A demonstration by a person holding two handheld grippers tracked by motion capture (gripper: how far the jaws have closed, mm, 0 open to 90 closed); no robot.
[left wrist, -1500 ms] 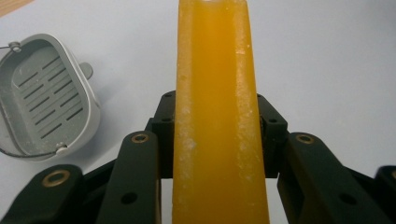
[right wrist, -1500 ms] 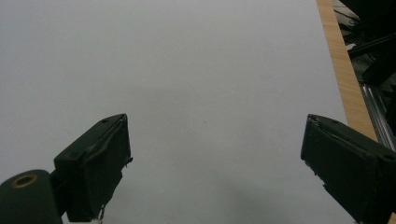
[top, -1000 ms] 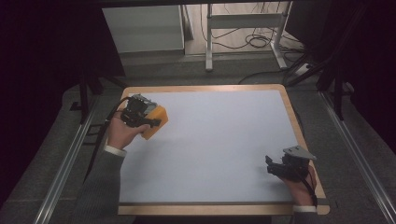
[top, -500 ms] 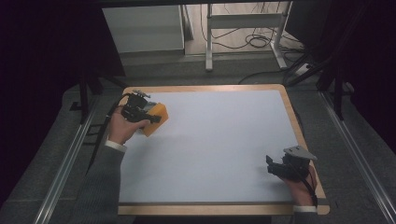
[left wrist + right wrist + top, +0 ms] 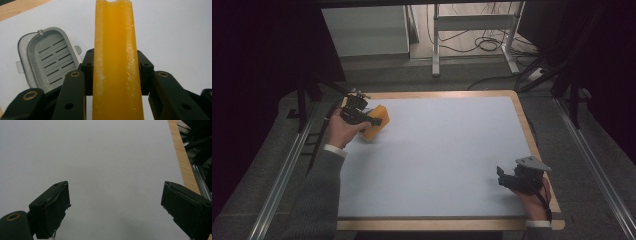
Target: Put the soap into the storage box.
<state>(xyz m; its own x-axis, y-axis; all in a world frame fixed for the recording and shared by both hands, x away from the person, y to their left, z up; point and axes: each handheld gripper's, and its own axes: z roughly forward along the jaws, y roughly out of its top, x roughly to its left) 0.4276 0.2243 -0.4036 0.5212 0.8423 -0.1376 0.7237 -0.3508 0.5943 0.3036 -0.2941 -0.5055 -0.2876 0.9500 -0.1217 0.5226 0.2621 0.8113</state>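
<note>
1. Fingers of the left gripper [image 5: 117, 75] clamped on both sides of a yellow-orange sponge block [image 5: 116, 62], with black pads pressing its two faces.
2. Same left gripper [image 5: 362, 118] at the far left corner of the table [image 5: 437, 160] in the high view, holding the sponge block [image 5: 379, 125] low over the white surface; whether the block touches the surface cannot be told.
3. Grey slotted lid or tray [image 5: 47, 60] lying flat on the white surface, just beside the held block, on its left side in the left gripper view.
4. Fingers of the right gripper [image 5: 115, 207] standing wide apart, with nothing between them but bare white surface.
5. Right gripper [image 5: 518, 179] resting near the front right corner of the table in the high view, well apart from the sponge block.
6. Step in hand, as a judgement: carrying the gripped sponge block, probably toward the grey slotted piece or to a new place on the table.
7. Next move calls for: keeping the grip firm, since the soft block can bend or slip; bringing it level above the target; lowering until it sits flat; only then opening the fingers.
8. Right gripper free to help, for example to steady the grey piece if it slides.
</note>
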